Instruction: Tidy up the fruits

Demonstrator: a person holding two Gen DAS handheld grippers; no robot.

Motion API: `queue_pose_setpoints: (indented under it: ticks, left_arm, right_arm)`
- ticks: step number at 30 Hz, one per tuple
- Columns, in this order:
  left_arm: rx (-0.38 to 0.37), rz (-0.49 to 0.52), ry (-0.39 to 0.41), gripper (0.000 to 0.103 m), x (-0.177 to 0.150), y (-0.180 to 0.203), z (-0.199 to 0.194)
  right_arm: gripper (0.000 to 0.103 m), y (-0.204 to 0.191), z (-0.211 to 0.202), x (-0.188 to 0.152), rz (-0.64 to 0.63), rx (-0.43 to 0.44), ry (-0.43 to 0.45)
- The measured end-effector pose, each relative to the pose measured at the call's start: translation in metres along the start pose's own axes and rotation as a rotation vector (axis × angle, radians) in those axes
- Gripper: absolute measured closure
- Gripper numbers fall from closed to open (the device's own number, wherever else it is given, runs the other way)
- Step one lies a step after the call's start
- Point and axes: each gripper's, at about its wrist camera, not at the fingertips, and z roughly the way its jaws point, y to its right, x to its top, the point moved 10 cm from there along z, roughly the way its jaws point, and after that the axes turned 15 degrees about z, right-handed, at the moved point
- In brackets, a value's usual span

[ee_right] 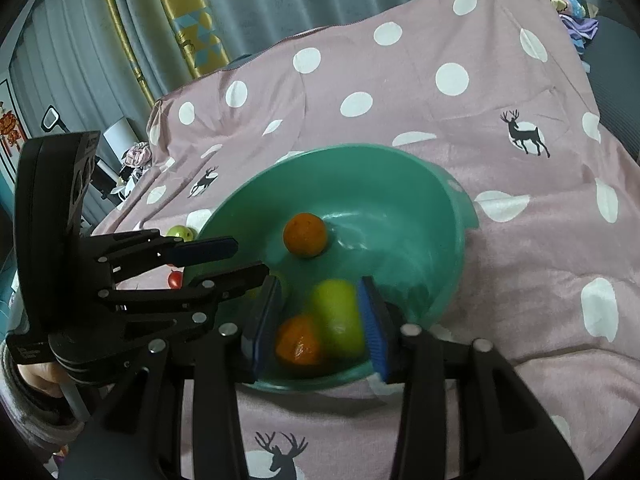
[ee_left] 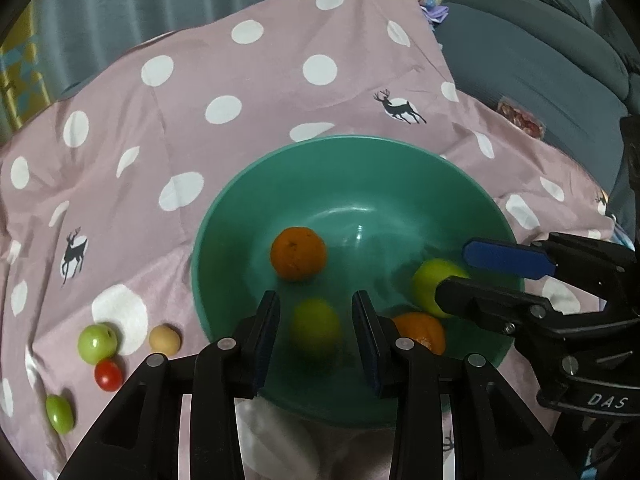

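Note:
A green bowl [ee_left: 400, 168] sits on a pink dotted cloth and shows in the right wrist view too [ee_right: 452, 216]. It holds an orange [ee_left: 298, 254], a second orange [ee_left: 426, 330] and two green fruits. My left gripper [ee_left: 316, 336] is open over the near rim, with a blurred green fruit [ee_left: 314, 330] between its fingers, seemingly loose. My right gripper [ee_right: 320, 328] is open over the bowl, with a blurred green fruit [ee_right: 338, 322] between its fingers; it shows in the left view [ee_left: 460, 270].
Left of the bowl lie a green apple [ee_left: 97, 342], a tan fruit [ee_left: 164, 338], a red tomato [ee_left: 108, 375] and a small green fruit [ee_left: 59, 414]. A grey sofa [ee_left: 540, 60] stands at the back right, curtains behind.

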Motion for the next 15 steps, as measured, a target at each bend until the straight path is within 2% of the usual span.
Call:
queue_pose_setpoints:
  ticks: [2,4,5,6,12,15]
  left_arm:
    - [-0.002,-0.014,0.006,0.064,0.000,-0.001,-0.003]
    - [-0.004,-0.030,0.013,0.047,-0.001,-0.003,-0.006]
    - [0.000,-0.041,0.022,0.034,-0.001,-0.004,-0.008]
    - [-0.002,-0.048,0.035,0.031,-0.001,-0.005,-0.011]
    - [-0.025,-0.101,0.122,0.026,-0.002,-0.014,-0.040]
    - [-0.011,-0.130,0.157,0.021,-0.007,-0.027,-0.059]
  right_arm:
    - [0.054,0.000,-0.001,-0.001,0.007,-0.001,0.000]
    - [0.052,-0.001,-0.002,-0.002,0.010,0.006,0.002]
    - [0.051,-0.002,-0.002,-0.002,0.014,0.009,0.002]
    - [0.051,-0.002,-0.004,-0.002,0.020,0.014,0.002]
    - [0.047,-0.004,-0.014,-0.002,0.052,0.051,0.025]
    - [0.045,-0.007,-0.021,-0.003,0.053,0.068,0.038]
